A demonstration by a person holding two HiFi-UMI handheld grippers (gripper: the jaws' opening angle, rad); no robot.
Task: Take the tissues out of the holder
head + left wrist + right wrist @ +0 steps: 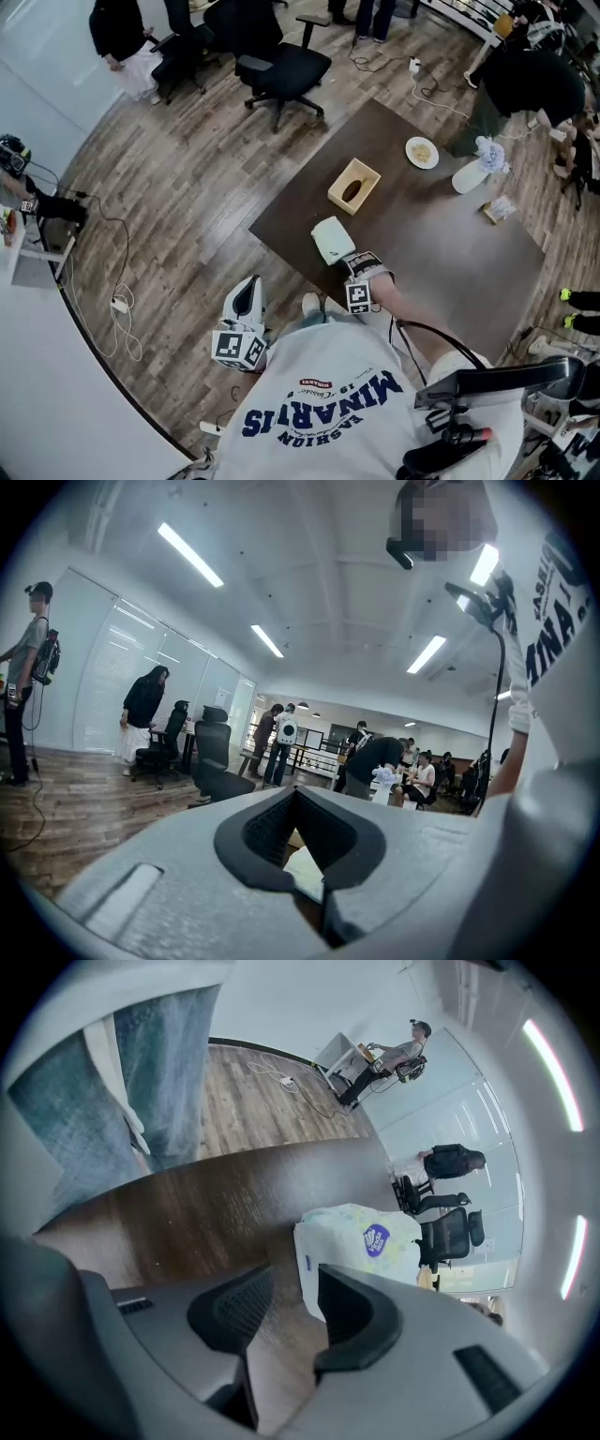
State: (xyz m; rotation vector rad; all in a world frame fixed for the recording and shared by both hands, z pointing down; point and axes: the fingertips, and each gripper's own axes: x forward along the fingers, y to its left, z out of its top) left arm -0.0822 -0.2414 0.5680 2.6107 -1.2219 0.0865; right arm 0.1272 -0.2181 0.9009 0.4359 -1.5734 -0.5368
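Where the dark table (pixel 450 253) comes nearest you, the tissue pack (pixel 332 239) lies outside the holder (pixel 353 187), with your right gripper (pixel 351 262) open just behind it.
The wooden holder sits upright toward the table's far left edge, oval slot upward and apart from the pack. The soft white pack lies flat near the closest corner. Your right gripper tilts down at the pack with its jaws apart over bare tabletop, not pressing it. Your left gripper (pixel 247 289) hangs over the floor, its jaws together on nothing. A small plate (pixel 422 152) rests at the far edge.
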